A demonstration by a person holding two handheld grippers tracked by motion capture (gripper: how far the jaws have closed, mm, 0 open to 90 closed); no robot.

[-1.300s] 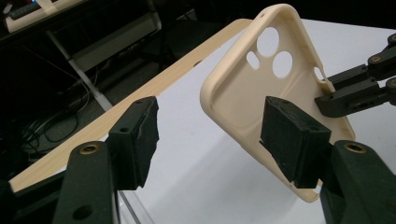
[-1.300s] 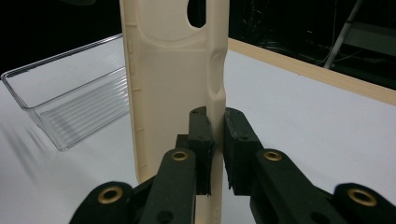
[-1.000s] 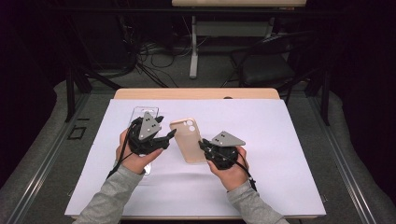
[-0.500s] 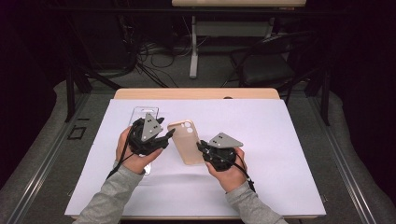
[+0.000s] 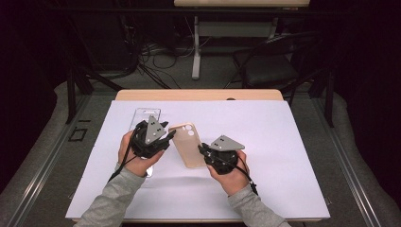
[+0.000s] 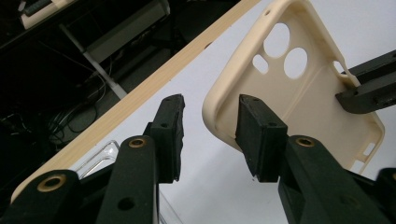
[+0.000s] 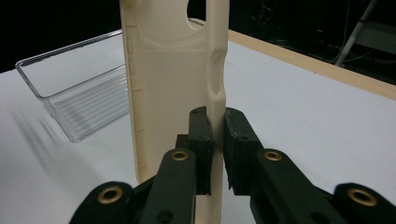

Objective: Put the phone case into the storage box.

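A cream phone case (image 5: 187,144) with camera cut-outs is held above the white sheet between the two hands. My right gripper (image 5: 202,150) is shut on the case's side wall (image 7: 173,70), the pads (image 7: 201,140) pinching that rim. My left gripper (image 5: 169,137) is open at the case's camera end. In the left gripper view the case's (image 6: 299,93) corner rim lies in the gap between the open left jaws (image 6: 210,126), and whether it touches a pad I cannot tell. The right gripper's jaw tips (image 6: 369,88) grip the opposite edge there.
A clear plastic tray (image 5: 144,115) lies on the white sheet (image 5: 283,142) under and behind the left hand, also seen in the right gripper view (image 7: 70,93). The wooden table edge (image 5: 198,94) runs along the far side. Dark floor with cables and a chair lies beyond.
The case's camera end has swung a little left, toward the left gripper. Both hands have stayed almost in place.
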